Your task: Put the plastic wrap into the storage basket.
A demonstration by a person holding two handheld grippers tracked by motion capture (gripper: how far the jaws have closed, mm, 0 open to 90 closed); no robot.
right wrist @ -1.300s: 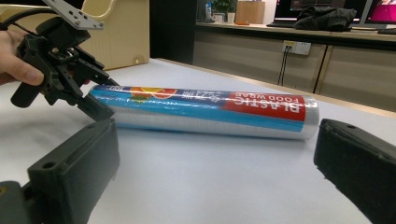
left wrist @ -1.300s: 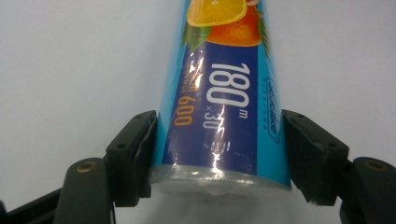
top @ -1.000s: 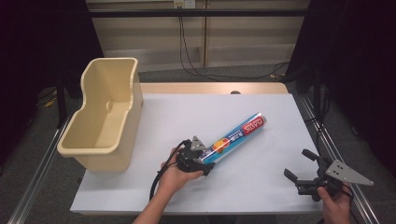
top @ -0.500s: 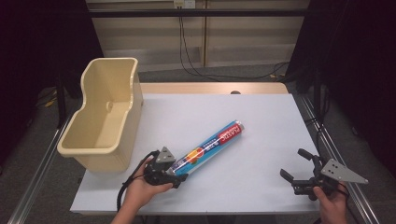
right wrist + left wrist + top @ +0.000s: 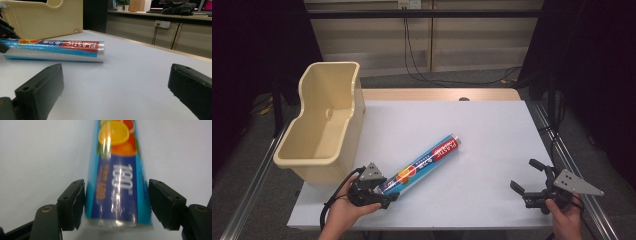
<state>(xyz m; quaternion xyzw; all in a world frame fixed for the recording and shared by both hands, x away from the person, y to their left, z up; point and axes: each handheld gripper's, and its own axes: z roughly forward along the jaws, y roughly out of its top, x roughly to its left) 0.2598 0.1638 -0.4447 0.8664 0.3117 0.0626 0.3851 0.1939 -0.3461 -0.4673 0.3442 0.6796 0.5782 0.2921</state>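
A roll of plastic wrap [image 5: 427, 162] with blue, red and orange print lies slantwise on the white table top [image 5: 492, 125]. My left gripper [image 5: 387, 192] is shut on its near end, at the front left just below the bin's corner. In the left gripper view both black jaws press the sides of the roll [image 5: 117, 185]. My right gripper [image 5: 523, 174] stands open at the front right, nothing between its fingers, well apart from the roll. In the right gripper view the roll [image 5: 57, 50] lies ahead to the left, past the open right gripper [image 5: 115, 85].
A tall cream plastic bin [image 5: 354, 100] stands on the table's left edge, and its wall [image 5: 50, 17] rises behind the roll. Bare white surface lies between the roll and the right gripper. Cables hang behind the table's far edge.
My left gripper has pulled the roll to the left and toward the front edge, closer to the bin. The right gripper has stayed where it was.
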